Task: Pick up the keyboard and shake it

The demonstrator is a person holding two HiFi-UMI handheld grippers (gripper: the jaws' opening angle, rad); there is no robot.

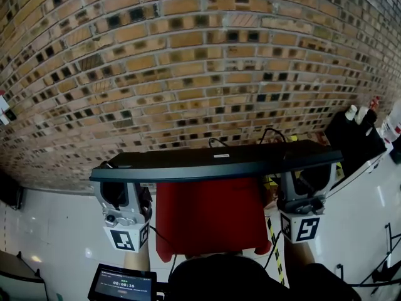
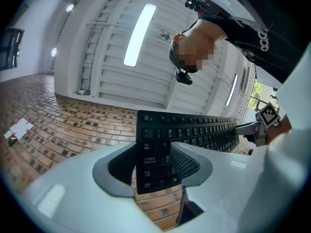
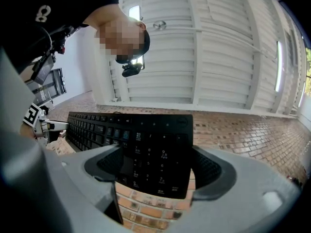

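Keyboard: the black keyboard (image 1: pixel 213 162) was off the ground, level, held at both ends, with one long edge toward the head camera.
Left tongs: the left tongs (image 1: pixel 123 193) came from below the keyboard and pinched its left end. In the left gripper view the tongs (image 2: pixel 153 164) had that end of the keyboard (image 2: pixel 194 135) between the two pads, with the keys toward the camera.
Right tongs: the right tongs (image 1: pixel 305 190) pinched the keyboard's right end, also from below. In the right gripper view the tongs (image 3: pixel 155 166) held the number-pad end of the keyboard (image 3: pixel 146 144) between the pads.
Marker cubes: one cube (image 1: pixel 127 237) was under the keyboard's left end and one cube (image 1: pixel 302 227) under its right end.
Red cover: a red cover (image 1: pixel 210 221) lay below the middle of the keyboard, between the two tongs.
Floor: a brick floor (image 1: pixel 188 55) spread out beyond the keyboard.
Screen: a small dark screen (image 1: pixel 122 285) was below the keyboard's left end, at the bottom edge of the head view.
Cables: black cables (image 1: pixel 272 133) showed just beyond the keyboard's far edge.
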